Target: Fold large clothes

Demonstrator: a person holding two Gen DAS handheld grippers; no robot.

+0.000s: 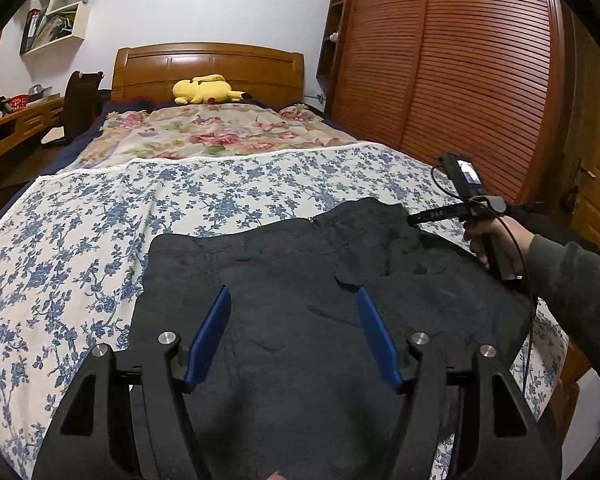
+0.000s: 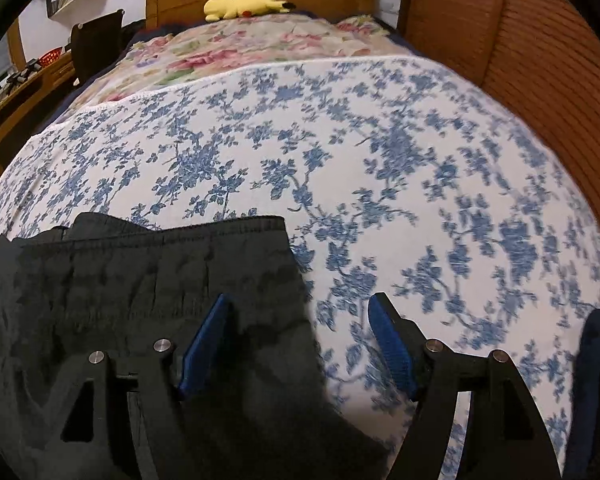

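Grippers both spread, pinching nothing: left gripper hovers over the black trousers, right gripper straddles their right edge by the waistband. Trousers lie flat on the blue-floral bedsheet. Judging pre-grasp; next, pinch an edge for the fold.

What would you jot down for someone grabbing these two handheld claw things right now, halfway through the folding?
Left gripper: open, holding nothing, above the middle of the black trousers.
Right gripper: open, holding nothing, straddling the trousers' right edge near the waistband.
The trousers lie spread on the blue floral sheet, waistband toward the headboard, somewhat wrinkled.
Done: garment laid out; whether any fold is made cannot be told from here.
Left: probably grip the edges and fold it compactly.
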